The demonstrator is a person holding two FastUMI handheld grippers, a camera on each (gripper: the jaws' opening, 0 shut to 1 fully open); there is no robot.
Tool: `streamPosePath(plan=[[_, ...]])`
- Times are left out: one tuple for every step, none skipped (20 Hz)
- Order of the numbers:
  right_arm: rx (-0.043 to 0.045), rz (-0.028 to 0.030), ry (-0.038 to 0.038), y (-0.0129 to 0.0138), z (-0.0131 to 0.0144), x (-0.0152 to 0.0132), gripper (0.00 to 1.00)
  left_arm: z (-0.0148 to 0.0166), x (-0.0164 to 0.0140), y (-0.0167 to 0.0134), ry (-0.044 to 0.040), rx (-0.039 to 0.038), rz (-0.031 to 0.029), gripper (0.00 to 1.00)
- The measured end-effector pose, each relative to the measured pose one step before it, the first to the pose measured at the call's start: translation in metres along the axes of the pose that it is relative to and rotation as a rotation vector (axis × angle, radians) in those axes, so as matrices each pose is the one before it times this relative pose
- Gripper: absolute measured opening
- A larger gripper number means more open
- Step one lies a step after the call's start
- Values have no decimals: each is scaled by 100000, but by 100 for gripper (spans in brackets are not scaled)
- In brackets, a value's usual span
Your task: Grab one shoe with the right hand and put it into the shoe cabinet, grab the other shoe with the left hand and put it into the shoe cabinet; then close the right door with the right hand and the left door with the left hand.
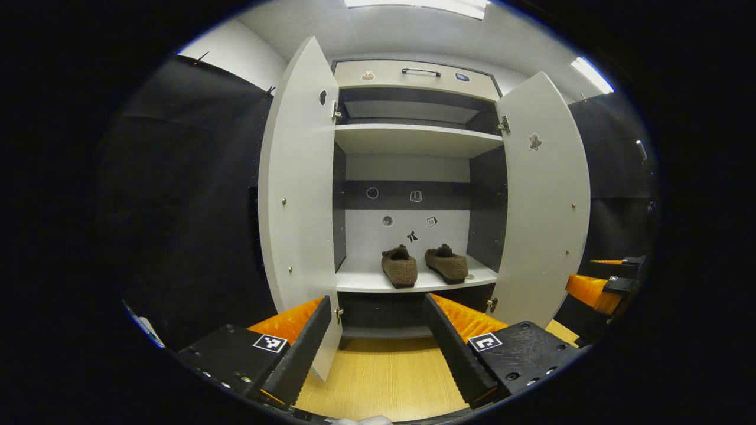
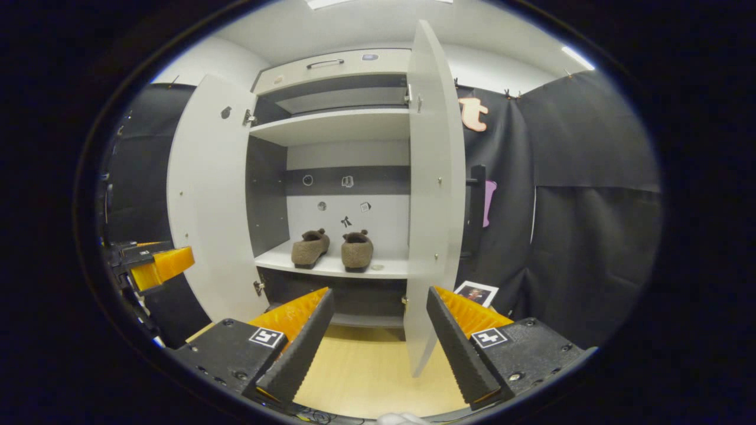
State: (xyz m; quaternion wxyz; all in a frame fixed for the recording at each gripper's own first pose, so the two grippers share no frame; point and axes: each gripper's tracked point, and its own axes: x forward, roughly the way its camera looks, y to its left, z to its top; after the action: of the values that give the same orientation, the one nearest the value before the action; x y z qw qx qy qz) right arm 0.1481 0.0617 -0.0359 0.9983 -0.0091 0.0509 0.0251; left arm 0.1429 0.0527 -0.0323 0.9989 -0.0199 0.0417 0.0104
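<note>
Both shoes are already shelved, so the step in hand looks like door closing, right door first.

Nearest in the right gripper view, the right gripper (image 2: 378, 336) has its black ribbed, orange-backed fingers spread wide and holds nothing. The tall white right door (image 2: 428, 195) stands edge-on just beyond the gap, its free edge nearly in line between the fingertips, lower corner close above the pale wood floor (image 2: 366, 372).

In the left gripper view, the left gripper (image 1: 378, 336) is likewise spread and empty. The tall white left door (image 1: 298, 195) hangs open just past the left finger.

Farther in, the two brown fuzzy slippers (image 2: 333, 248) sit side by side on the lower white shelf (image 2: 331, 267) of the white shoe cabinet (image 1: 413, 139), well apart from both grippers.

Next move, as I judge: swing the right gripper outside the door panel and push it toward the cabinet; risk is the door edge slipping between the fingers.
</note>
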Motion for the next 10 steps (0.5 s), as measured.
streamPosePath(plan=[[-879,-578,-432,-440,235,43,100,42,-31,84,-124,552,720,95],[-690,-912,-223,-686,273,107,100,256,-169,142,-489,-286,627,95],[-272,-1400,-616,-943,386,93,100,210,-178,69,-604,-527,170,95],[237,-2230,-719,-1239,486,175,100,84,-41,-34,-319,-139,16,95],[315,-2408,-589,-1329,408,191,100,-15,-86,66,-192,759,463,95],[43,-2253,-717,-1435,512,177,100,40,-78,12,-216,736,486,95],[-478,-2878,-1084,-1545,446,279,100,45,-80,-198,-31,106,-246,95],[-844,-3603,-610,-1763,430,404,100,-122,80,-167,493,-332,-245,94],[-262,-3273,-331,-1739,301,430,100,-99,-45,-154,269,-122,65,95],[721,-2326,-625,-1414,442,474,100,-61,10,-100,148,39,427,96]])
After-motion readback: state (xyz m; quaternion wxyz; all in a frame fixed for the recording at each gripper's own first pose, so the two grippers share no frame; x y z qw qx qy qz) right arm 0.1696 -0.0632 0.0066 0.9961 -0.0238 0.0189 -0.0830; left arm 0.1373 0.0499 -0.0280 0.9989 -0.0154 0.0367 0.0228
